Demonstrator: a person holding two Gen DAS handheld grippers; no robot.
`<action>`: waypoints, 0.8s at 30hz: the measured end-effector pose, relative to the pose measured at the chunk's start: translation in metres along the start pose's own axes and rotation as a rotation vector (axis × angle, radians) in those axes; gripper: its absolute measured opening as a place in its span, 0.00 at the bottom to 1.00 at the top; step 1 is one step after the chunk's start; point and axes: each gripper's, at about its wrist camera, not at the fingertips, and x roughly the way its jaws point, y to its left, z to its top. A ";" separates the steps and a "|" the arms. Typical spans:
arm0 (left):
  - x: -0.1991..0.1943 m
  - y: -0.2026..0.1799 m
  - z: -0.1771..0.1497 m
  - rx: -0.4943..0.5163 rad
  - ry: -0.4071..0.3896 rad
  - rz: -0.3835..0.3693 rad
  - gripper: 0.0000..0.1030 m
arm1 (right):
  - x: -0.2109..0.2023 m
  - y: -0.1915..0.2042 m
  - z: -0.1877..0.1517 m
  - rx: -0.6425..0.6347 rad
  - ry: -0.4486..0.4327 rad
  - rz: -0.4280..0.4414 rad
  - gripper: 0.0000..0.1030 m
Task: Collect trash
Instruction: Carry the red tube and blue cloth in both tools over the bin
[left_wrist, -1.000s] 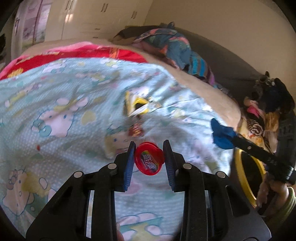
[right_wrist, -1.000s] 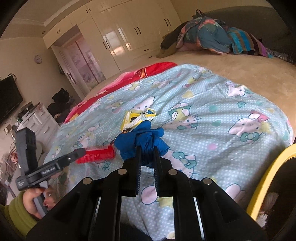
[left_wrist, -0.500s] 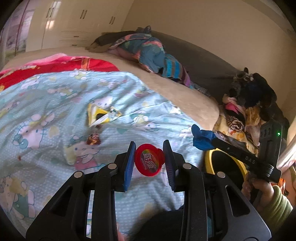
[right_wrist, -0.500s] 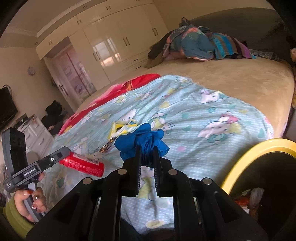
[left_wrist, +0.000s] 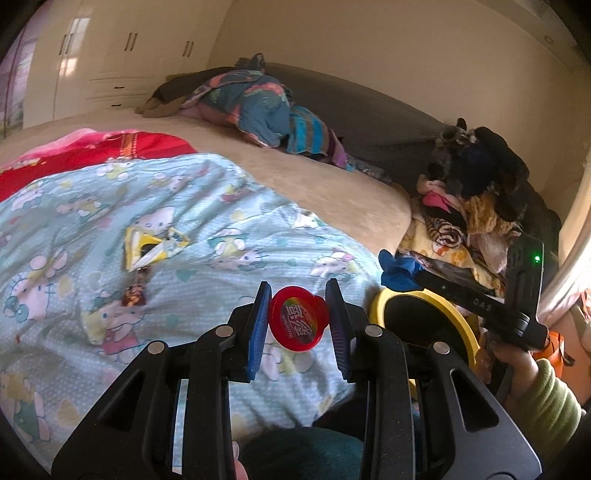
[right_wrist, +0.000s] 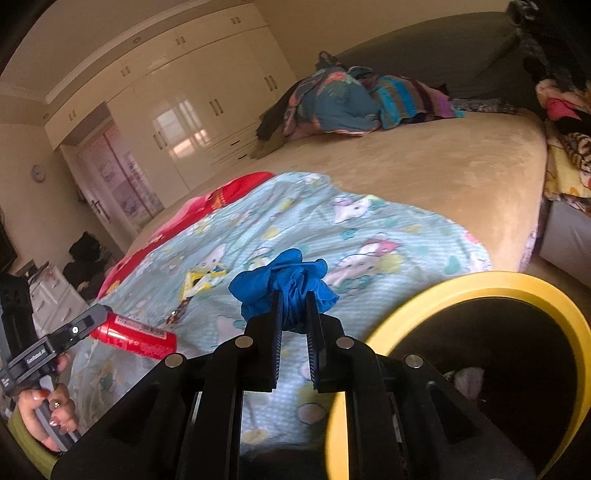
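Both hand-held grippers have swung from the bed toward the bin (right_wrist: 458, 291): left hand-held gripper (left_wrist: 298, 320) clamps a light, rigid, slippery can (left_wrist: 298, 318) across its body, right hand-held gripper (right_wrist: 292, 314) pinches a limp glove (right_wrist: 284, 280) mid-bunch.

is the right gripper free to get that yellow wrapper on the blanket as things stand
Probably not yet: the right gripper is shut on a blue glove. The yellow wrapper lies unobstructed, but the glove must drop into the yellow bin first.
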 end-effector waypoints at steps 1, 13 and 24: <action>0.001 -0.004 0.000 0.009 0.000 -0.005 0.23 | -0.003 -0.004 0.000 0.006 -0.002 -0.005 0.12; 0.021 -0.064 -0.002 0.121 0.031 -0.092 0.23 | -0.027 -0.047 0.001 0.073 -0.008 -0.073 0.12; 0.041 -0.112 -0.016 0.216 0.081 -0.159 0.23 | -0.045 -0.081 -0.004 0.116 -0.009 -0.147 0.12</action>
